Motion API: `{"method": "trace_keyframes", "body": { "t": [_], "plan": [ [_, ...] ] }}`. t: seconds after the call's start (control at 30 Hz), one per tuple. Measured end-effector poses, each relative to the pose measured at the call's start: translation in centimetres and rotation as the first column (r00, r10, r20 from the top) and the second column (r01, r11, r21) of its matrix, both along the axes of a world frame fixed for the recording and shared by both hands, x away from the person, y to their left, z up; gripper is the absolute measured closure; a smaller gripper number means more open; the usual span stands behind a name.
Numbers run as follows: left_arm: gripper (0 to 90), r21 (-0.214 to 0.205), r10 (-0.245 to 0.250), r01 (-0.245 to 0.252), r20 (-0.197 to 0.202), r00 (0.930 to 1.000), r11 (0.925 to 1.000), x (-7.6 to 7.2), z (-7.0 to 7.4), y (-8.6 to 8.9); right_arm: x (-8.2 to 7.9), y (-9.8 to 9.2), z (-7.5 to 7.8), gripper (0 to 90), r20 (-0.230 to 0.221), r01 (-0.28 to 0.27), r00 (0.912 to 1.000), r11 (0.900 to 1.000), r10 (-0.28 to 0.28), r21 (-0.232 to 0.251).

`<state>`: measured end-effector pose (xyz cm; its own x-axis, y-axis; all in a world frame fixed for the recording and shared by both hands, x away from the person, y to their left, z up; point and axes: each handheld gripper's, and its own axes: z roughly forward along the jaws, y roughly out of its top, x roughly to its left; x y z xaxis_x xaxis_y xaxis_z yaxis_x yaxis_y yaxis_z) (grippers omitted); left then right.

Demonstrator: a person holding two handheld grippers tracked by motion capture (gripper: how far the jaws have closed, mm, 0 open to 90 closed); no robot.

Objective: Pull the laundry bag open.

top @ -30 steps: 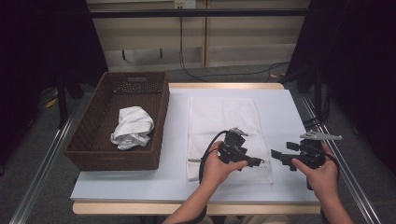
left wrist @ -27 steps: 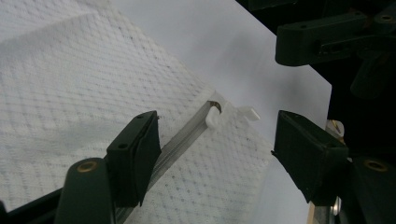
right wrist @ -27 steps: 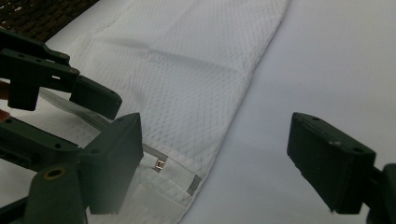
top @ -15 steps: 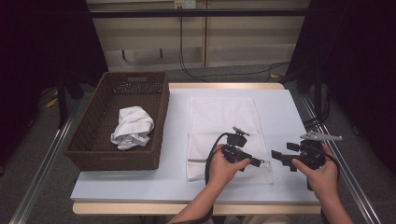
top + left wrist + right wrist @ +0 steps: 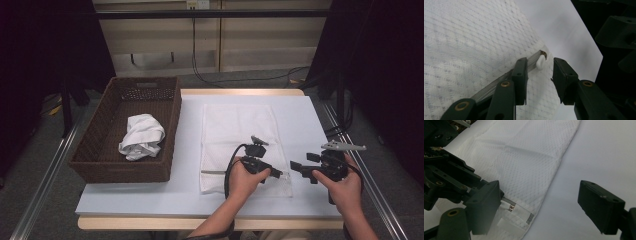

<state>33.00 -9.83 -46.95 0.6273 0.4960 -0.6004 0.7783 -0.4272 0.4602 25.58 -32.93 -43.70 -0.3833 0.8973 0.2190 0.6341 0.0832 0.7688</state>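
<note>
A white mesh bag (image 5: 239, 131) lies flat on the table, its zipper (image 5: 215, 172) running along the near end. My left gripper (image 5: 278, 174) rests at the zipper's right end. In the left gripper view its jaws (image 5: 539, 63) have just been closing and now flank the small white zipper pull (image 5: 541, 62), with a gap still on either side. My right gripper (image 5: 300, 163) hovers just right of the bag's near right corner, pointing left, jaws wide open (image 5: 542, 206) with nothing between them. The bag's corner and metal slider (image 5: 511, 208) lie ahead of it.
A brown wicker basket (image 5: 170, 125) stands at the table's left with a crumpled white cloth (image 5: 141, 136) inside. The table's right edge (image 5: 325, 130) runs close to my right hand. Cables and a dark frame sit beyond the far edge.
My left hand has edged slightly toward the bag's near right corner. The right hand has not moved.
</note>
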Motion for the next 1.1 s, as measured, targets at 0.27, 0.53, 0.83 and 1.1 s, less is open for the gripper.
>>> {"method": "trace_keyframes", "body": {
  "t": [0.27, 0.53, 0.83, 1.1],
  "plan": [
    [68.8, -0.015, 0.032, -0.032, -0.026, 0.9992, 0.9994, -0.1, -0.2, -0.3, 0.0, 0.0, -0.1, 18.6, -0.004, 0.002, 1.0000, 1.0000, -0.002, 0.002],
    [70.2, -0.023, 0.033, -0.033, -0.027, 0.9991, 0.9992, -0.1, -0.2, -0.9, 0.1, 0.0, -0.2, 18.6, -0.005, 0.003, 1.0000, 1.0000, -0.003, 0.004],
    [73.1, -0.038, 0.048, -0.049, -0.014, 0.9987, 0.9981, -0.4, -0.4, -1.5, 0.1, -0.1, -0.2, 18.6, -0.004, 0.003, 1.0000, 1.0000, -0.003, 0.007],
    [75.9, -0.042, 0.078, -0.080, -0.029, 0.9965, 0.9959, -0.4, -0.7, -1.7, 0.1, -0.2, -0.2, 18.5, -0.006, 0.004, 1.0000, 1.0000, -0.003, 0.009]
  ]
}}
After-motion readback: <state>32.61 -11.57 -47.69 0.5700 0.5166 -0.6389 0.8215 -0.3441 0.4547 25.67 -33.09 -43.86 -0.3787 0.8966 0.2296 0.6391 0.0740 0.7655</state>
